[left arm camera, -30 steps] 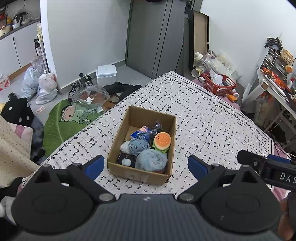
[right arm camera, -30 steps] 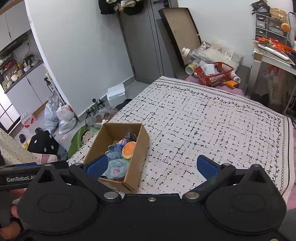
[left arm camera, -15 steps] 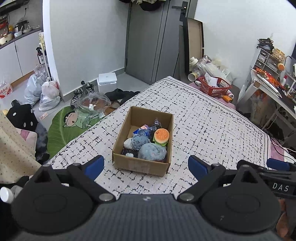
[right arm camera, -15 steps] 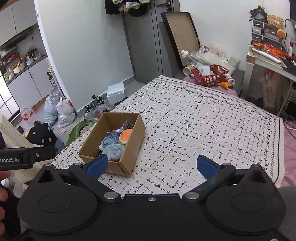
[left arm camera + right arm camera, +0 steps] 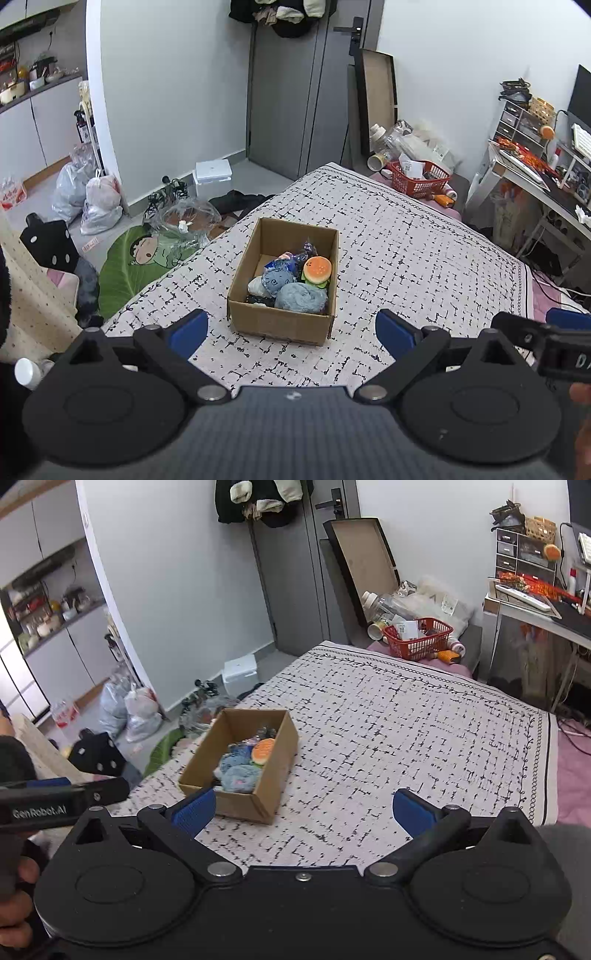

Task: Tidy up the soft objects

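A brown cardboard box sits on the bed near its left edge. Inside lie several soft toys: a plush burger, a blue-grey fuzzy toy and a small blue doll. My left gripper stands open, well back from the box's near wall, holding nothing. My right gripper is open too, to the right of the box and above the bedspread. The right gripper's body shows at the edge of the left wrist view, and the left one's in the right wrist view.
The bed carries a white bedspread with black dashes. A red basket stands at the far end. Bags, a green leaf mat and clutter lie on the floor at left. A desk stands at right.
Both grippers have drawn back and risen from the box, which looks smaller and farther now. Both stay open. The toys in the box have not moved.
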The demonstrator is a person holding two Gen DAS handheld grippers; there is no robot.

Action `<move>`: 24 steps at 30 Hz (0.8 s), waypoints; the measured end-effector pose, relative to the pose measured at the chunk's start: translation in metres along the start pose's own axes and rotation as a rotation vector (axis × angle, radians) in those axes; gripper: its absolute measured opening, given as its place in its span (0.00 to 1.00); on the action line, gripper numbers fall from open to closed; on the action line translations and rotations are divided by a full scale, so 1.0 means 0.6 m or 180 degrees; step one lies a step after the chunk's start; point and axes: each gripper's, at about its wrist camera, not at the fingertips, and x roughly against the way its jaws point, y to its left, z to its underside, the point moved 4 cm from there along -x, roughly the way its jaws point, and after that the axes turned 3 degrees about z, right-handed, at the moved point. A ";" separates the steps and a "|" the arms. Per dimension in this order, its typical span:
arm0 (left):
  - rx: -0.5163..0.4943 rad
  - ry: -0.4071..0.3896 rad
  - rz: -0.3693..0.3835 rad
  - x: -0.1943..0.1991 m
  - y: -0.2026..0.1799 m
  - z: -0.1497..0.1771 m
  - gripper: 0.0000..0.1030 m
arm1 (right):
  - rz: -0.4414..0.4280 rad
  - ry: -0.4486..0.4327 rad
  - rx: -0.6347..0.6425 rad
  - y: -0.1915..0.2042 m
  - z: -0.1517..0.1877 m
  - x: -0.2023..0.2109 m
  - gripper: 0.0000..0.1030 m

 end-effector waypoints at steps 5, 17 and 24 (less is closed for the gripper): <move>-0.0131 -0.0021 0.0012 0.013 -0.009 0.006 0.94 | 0.0069 -0.0049 0.0015 -0.011 0.007 0.020 1.00; -0.0152 -0.0051 0.0051 0.028 -0.015 0.018 0.94 | 0.0130 -0.0119 0.0134 -0.002 0.010 0.043 1.00; -0.0174 -0.0068 0.0046 0.034 -0.016 0.018 0.94 | 0.0181 -0.0115 0.0180 0.000 0.013 0.041 1.00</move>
